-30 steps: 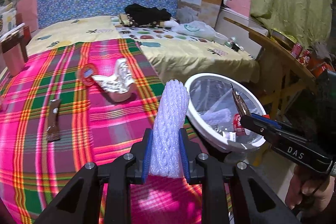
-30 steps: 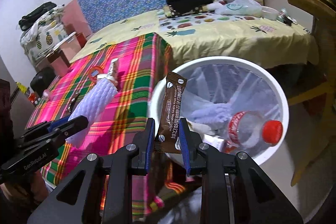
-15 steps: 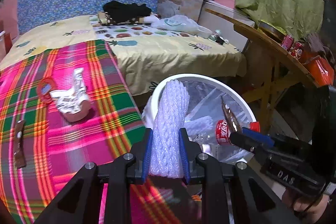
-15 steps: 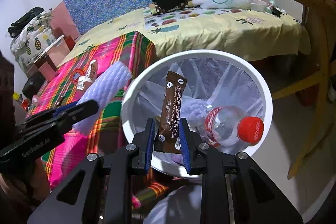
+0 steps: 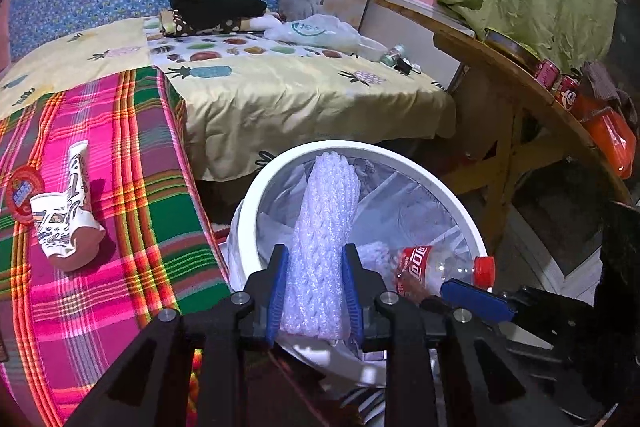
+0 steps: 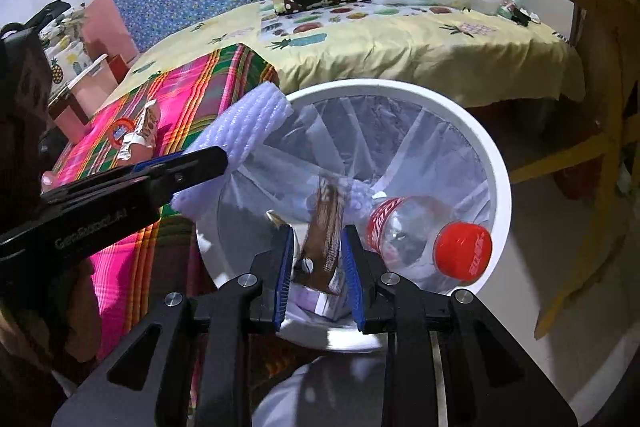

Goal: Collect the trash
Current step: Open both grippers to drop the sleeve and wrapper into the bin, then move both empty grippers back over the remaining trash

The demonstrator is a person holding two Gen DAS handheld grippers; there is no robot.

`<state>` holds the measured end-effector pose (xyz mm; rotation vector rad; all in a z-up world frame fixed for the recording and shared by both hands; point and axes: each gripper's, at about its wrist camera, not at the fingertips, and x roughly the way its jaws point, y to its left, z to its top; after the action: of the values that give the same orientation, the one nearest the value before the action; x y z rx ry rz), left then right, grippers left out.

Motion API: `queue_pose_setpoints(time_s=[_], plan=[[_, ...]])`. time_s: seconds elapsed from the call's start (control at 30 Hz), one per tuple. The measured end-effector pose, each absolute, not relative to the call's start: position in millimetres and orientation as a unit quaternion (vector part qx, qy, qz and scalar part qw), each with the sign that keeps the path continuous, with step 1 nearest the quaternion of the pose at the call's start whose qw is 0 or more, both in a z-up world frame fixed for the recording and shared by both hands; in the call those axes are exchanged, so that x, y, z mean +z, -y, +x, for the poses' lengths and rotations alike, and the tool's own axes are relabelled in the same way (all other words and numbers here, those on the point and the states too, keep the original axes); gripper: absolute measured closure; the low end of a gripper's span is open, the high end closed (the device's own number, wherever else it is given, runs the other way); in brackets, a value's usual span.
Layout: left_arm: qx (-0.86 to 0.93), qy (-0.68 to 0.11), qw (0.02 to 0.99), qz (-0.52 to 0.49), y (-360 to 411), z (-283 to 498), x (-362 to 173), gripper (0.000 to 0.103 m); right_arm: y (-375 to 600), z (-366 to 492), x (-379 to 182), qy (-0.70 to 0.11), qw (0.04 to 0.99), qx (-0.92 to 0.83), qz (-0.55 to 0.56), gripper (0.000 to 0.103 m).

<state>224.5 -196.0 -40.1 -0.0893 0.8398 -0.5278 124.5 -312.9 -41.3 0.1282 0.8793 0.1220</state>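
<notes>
Right now the white foam net sleeve [image 5: 320, 247] is pinched upright between the blue pads of the left gripper [image 5: 314, 291], its upper half standing over the mouth of the white lined bin [image 5: 476, 239]. Over in the right wrist view, the brown coffee sachet [image 6: 325, 227] sits blurred in the gap of the right gripper [image 6: 316, 259], whose pads have parted and no longer press it; it looks to be dropping into the bin [image 6: 500, 187]. A clear plastic bottle with a red cap [image 6: 424, 231] already lies inside, among crumpled plastic.

Judging by this, the step in hand is the drop-off: one piece going in, one waiting. The next move calls for the left pads to spread while the sleeve is well inside the rim, since it is light and long and could tip out onto the floor.

Beyond the bin, on the pink plaid cloth [image 5: 120, 267], a crushed paper cup [image 5: 66, 223] and a round red lid [image 5: 22, 193] remain to be gathered.
</notes>
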Motion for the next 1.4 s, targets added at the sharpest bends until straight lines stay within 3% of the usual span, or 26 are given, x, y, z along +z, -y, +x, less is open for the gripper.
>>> queue_pose_setpoints(time_s=[0.07, 0.13, 1.4], plan=[[-0.257, -0.399, 0.879, -0.049, 193, 224, -39, 0.061, 314, 123, -40, -0.422, 0.903, 0.059, 0.061, 0.057], [-0.255, -0.396, 0.881, -0.053, 191, 223, -38, 0.060, 316, 123, -39, -0.419, 0.904, 0.056, 0.064, 0.054], [-0.121, -0.368, 0.920, -0.060, 66, 126, -24, 0.060, 243, 96, -17, -0.374, 0.914, 0.151, 0.044, 0.054]])
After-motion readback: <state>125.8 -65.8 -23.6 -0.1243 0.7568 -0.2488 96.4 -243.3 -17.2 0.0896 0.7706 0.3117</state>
